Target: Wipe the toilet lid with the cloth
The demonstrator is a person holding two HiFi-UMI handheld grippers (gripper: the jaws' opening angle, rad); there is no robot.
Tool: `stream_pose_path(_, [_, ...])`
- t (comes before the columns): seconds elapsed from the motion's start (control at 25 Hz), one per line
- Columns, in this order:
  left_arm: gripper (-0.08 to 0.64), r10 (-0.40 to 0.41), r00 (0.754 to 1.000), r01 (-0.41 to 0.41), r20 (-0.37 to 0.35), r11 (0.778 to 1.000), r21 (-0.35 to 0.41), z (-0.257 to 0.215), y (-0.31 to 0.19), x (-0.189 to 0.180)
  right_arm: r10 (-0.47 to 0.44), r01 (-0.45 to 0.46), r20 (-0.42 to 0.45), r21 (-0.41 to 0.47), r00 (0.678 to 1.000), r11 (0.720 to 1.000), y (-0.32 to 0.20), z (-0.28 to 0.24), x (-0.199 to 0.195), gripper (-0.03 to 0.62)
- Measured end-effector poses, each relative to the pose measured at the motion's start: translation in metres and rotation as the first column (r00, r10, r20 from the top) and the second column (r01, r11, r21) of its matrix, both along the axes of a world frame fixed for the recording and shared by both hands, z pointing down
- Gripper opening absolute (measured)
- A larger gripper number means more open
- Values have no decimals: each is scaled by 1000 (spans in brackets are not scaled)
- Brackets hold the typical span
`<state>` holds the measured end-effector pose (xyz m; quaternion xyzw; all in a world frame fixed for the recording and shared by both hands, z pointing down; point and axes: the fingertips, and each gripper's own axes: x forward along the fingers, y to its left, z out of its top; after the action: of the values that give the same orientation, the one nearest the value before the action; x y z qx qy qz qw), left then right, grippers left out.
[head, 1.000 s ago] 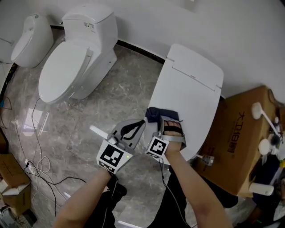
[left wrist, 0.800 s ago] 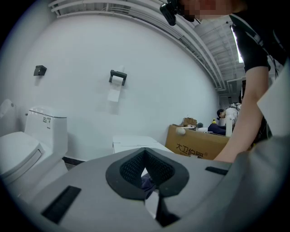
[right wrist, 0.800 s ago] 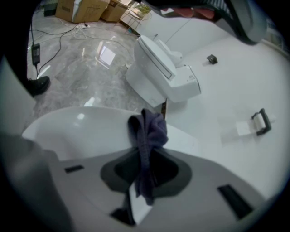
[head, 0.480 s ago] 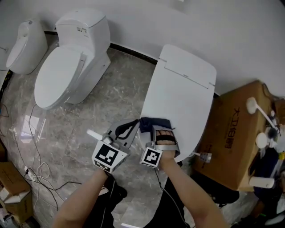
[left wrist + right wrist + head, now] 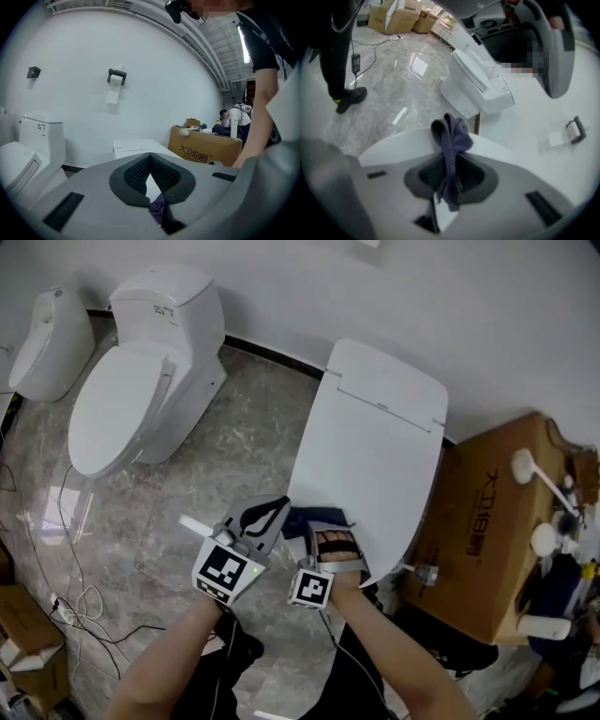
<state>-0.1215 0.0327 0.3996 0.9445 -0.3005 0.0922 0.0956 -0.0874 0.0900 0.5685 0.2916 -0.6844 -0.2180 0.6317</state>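
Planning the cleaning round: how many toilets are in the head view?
3. The centre toilet, with the cloth on it in the right gripper; the tank toilet upper left; a third toilet cut off at the far left edge. More may be out of frame.

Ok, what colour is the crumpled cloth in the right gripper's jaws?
The crumpled cloth is plain dark bluish-purple, with no pattern; it shows best in the right gripper view.

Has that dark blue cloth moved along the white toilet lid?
Yes: the dark blue cloth has slid along the white toilet lid towards its near, rounded end.
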Motion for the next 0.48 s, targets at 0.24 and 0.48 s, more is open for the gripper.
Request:
stream_pose_path(0.24, [12,-7,1000,7,14,1000,-10,-5,-14,15,19,-19,15,24,1000,1000,-39,-23,23,81])
stream_pose_path(0.48, [12,-25,1000,26,15,999,-22,-11,-35,38,74,-74,12,63,997,995,-105,-45,82,81])
